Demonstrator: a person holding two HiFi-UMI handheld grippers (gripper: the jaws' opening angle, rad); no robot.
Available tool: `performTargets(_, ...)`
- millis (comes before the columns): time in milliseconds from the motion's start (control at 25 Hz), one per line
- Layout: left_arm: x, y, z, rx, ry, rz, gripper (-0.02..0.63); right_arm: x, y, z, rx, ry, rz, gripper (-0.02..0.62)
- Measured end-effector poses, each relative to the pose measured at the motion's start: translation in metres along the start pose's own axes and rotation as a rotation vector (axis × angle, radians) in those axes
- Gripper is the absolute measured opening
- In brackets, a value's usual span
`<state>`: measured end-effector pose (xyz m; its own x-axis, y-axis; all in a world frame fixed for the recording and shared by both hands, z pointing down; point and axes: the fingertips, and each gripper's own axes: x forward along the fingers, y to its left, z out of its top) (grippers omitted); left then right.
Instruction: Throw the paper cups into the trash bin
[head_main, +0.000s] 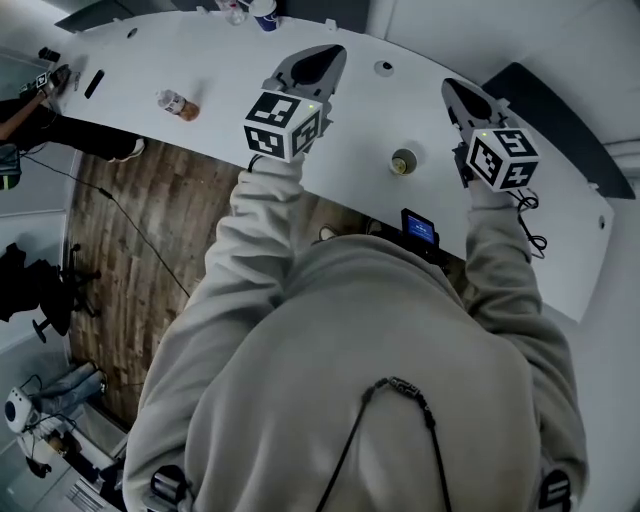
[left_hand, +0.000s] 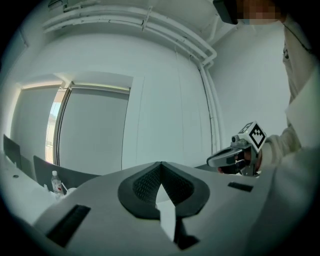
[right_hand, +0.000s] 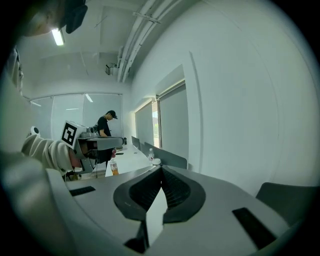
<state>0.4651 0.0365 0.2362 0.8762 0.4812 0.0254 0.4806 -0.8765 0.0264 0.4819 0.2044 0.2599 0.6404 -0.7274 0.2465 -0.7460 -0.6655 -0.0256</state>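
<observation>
A paper cup (head_main: 403, 162) stands open side up on the white table (head_main: 210, 60), between my two grippers and nearer the right one. My left gripper (head_main: 335, 50) is held above the table to the cup's left, its jaws shut with nothing in them. My right gripper (head_main: 447, 85) hovers just right of the cup, also shut and empty. In the left gripper view the jaws (left_hand: 160, 165) meet at the tip and point at a bare wall. The right gripper view shows its jaws (right_hand: 161, 167) closed, aimed along the table. No trash bin is in view.
A bottle with an orange label (head_main: 178, 104) lies on the table's left part, and cups (head_main: 264, 14) stand at the far edge. A small black device (head_main: 418, 228) sits at the near edge. A person (right_hand: 105, 125) stands at the table's far end. Wooden floor (head_main: 140, 250) lies to the left.
</observation>
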Motion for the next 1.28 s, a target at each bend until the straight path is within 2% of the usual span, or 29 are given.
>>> performTargets(120,0.014,-0.003,0.002,-0.025,-0.003,-0.007,0.002,-0.001,-0.014,0.008,-0.009,0.0,0.0,0.018)
performTargets(280,0.023,-0.015,0.006,-0.003,0.007,-0.036,0.002,0.001,-0.017,0.016,-0.02,-0.001,0.019,0.018)
performTargets(440,0.034,-0.016,0.008,-0.009,0.004,-0.03,0.002,0.009,-0.023,0.013,-0.021,0.01,0.045,0.018)
performTargets(880,0.03,0.002,-0.011,-0.053,0.033,0.005,0.002,0.032,-0.029,0.002,-0.007,0.028,0.059,0.018)
performTargets(1120,0.027,-0.004,-0.015,-0.074,0.04,-0.001,0.002,0.025,-0.028,-0.006,0.006,0.052,0.044,0.018)
performTargets(1280,0.04,-0.007,-0.037,-0.102,0.068,-0.017,0.002,0.032,-0.036,-0.021,0.022,0.083,0.037,0.018)
